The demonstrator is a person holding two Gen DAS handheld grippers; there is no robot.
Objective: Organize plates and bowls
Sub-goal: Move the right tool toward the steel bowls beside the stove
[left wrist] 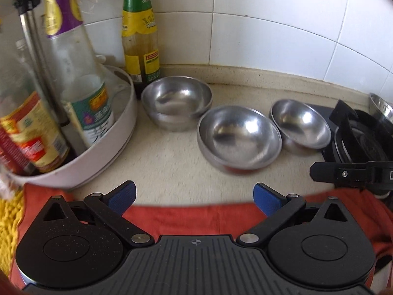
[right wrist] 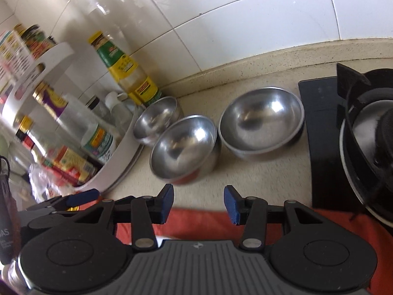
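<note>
Here my left gripper [left wrist: 194, 198] gapes wide and empty, my right gripper [right wrist: 199, 204] part open, empty; three steel bowls [left wrist: 239, 137] at twelve o'clock, stove [right wrist: 368, 147] probably at two.

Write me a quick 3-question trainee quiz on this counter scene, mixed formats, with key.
1. True or false: the left gripper holds a bowl.
2. Multiple choice: the bowl stack sits nearest to A) the stove burner, B) the white bottle rack, C) the orange cloth.
3. Fill in: the right-hand bowl rests partly on the edge of the black ____.

Key: 1 false, both it and the right gripper are open and empty; 2 B; 3 stovetop. The middle bowl stands alone on the counter.
</note>
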